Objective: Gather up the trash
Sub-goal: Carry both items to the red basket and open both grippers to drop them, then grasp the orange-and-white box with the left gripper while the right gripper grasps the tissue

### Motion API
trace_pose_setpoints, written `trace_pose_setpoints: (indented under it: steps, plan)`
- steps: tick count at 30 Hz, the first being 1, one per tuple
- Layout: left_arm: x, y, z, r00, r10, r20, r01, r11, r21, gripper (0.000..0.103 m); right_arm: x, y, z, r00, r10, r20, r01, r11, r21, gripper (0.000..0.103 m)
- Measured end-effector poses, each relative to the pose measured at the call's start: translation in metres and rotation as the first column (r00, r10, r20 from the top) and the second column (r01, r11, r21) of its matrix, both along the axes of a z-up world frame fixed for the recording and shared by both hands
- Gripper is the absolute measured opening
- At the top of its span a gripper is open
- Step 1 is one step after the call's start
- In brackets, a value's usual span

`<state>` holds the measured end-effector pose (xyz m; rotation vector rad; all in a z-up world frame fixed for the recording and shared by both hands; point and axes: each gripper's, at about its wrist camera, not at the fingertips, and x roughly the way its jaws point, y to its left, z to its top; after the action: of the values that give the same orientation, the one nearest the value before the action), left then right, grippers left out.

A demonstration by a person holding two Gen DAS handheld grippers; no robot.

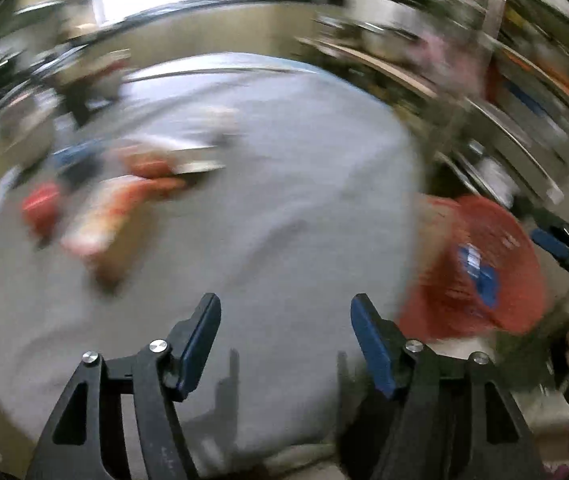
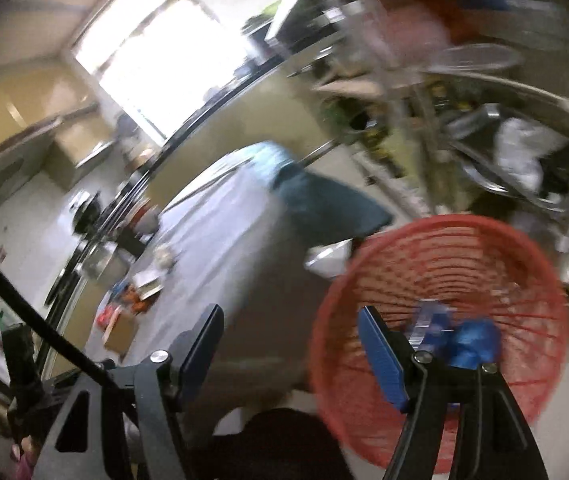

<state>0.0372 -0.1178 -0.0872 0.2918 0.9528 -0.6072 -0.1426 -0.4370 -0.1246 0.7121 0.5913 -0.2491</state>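
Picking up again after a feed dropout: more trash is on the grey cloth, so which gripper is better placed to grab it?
Left, probably. The left gripper is open over the grey cloth, facing the trash; the right gripper hangs by the red basket.

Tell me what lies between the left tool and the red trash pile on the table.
Only bare grey tablecloth lies between the left tool and the red trash pile, seen in the left wrist view.

Red mesh basket (image 2: 444,280) w/ blue trash (image 2: 472,340); grey tablecloth (image 1: 264,220).

No legible text anywhere (both views heavily motion-blurred)
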Motion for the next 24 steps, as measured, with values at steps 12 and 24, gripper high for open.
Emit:
trace_pose_setpoints:
  steps: [12,24]
  plan:
    - [0.086,0.095,0.013,0.974,0.221,0.045,-0.219,0.974,-0.055,0.075,0.126,0.121,0.005,0.943,0.329,-0.049,-0.33,0.944,-0.014,0.063]
    - [0.13,0.075,-0.012,0.988,0.136,-0.071,-0.141,0.987,-0.078,0.075,0.282,0.133,0.012,0.912,0.389,-0.126,-0.395,0.918,-0.026,0.063]
